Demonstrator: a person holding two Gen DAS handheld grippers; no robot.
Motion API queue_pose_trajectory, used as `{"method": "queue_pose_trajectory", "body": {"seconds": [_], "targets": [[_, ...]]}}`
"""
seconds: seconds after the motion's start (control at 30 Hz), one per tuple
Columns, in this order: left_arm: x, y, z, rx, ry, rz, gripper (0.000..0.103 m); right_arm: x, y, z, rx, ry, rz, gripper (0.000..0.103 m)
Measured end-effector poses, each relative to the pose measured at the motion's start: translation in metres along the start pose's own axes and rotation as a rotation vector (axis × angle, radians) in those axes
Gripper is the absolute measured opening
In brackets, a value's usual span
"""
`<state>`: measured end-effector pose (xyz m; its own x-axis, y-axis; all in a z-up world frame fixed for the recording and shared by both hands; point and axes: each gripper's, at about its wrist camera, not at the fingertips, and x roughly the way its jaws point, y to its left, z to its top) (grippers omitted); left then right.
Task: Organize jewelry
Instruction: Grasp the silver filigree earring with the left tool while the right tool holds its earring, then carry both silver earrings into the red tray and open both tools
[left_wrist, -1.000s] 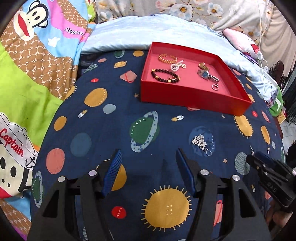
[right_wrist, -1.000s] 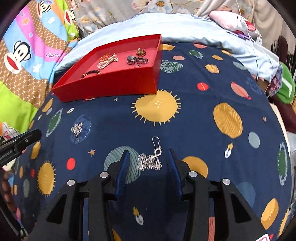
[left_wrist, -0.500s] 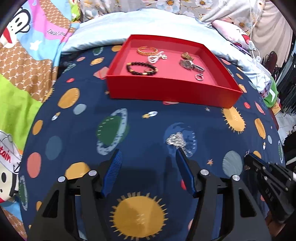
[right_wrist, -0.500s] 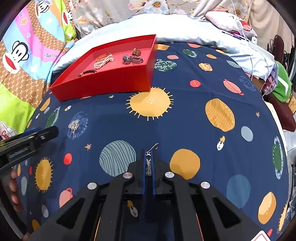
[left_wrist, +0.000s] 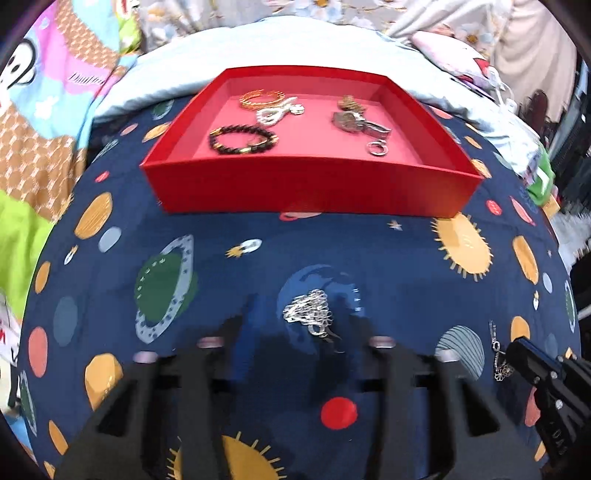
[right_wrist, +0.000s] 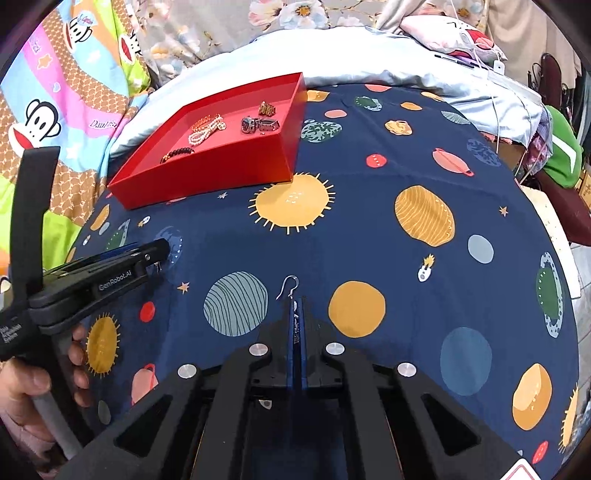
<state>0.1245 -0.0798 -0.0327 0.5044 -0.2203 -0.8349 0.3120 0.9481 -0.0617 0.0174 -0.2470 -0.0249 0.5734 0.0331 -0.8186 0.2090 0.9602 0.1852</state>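
A silver cluster earring (left_wrist: 309, 314) lies on the dark blue planet-print sheet (left_wrist: 258, 280). It sits between the blurred fingers of my left gripper (left_wrist: 300, 324), whose jaws are closing; the pads stand clear of it. In the right wrist view the left gripper (right_wrist: 162, 248) reaches in from the left, held by a hand (right_wrist: 33, 384). My right gripper (right_wrist: 296, 301) is shut on a second silver earring (right_wrist: 290, 285), whose hook sticks out past the tips. That gripper also shows in the left wrist view (left_wrist: 517, 349), with the second earring (left_wrist: 498, 356) dangling from it. The red tray (left_wrist: 310, 186) stands beyond.
The red tray (right_wrist: 221, 173) holds a gold bracelet (left_wrist: 258, 98), a pearl piece (left_wrist: 277, 112), a dark bead bracelet (left_wrist: 242, 138), a watch (left_wrist: 354, 122) and a ring (left_wrist: 376, 147). A pale blue quilt (left_wrist: 295, 40) and pillows lie behind it, and a cartoon blanket (right_wrist: 66, 96) is on the left.
My right gripper shut on the earring that lay between its fingers and now holds it. My left gripper moved right and forward until the other earring lay between its fingers.
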Motion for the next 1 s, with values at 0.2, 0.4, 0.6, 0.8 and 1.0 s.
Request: {"method": "queue_pose_trajectory", "body": {"seconds": [0.2,0.4,0.6,0.8,1.0], "targets": [[-0.004,-0.003,0.0,0.015,0.003,-0.039,0.01,-0.002,0.001,-0.002,-0.011,0.001,0.018,0.007],[-0.015,0.003,-0.005,0.004,0.002,-0.052,0.01,0.002,0.002,-0.011,-0.033,0.026,-0.001,0.023],[-0.029,0.008,-0.009,-0.003,-0.006,-0.057,0.01,0.001,0.004,-0.016,-0.054,0.023,-0.022,0.016],[-0.04,0.011,-0.013,-0.012,-0.009,-0.068,0.01,-0.002,0.006,-0.018,-0.051,0.021,-0.013,0.014],[-0.049,0.014,-0.016,-0.019,-0.015,-0.076,0.01,-0.01,0.009,-0.017,-0.052,0.003,-0.003,0.002]]}}
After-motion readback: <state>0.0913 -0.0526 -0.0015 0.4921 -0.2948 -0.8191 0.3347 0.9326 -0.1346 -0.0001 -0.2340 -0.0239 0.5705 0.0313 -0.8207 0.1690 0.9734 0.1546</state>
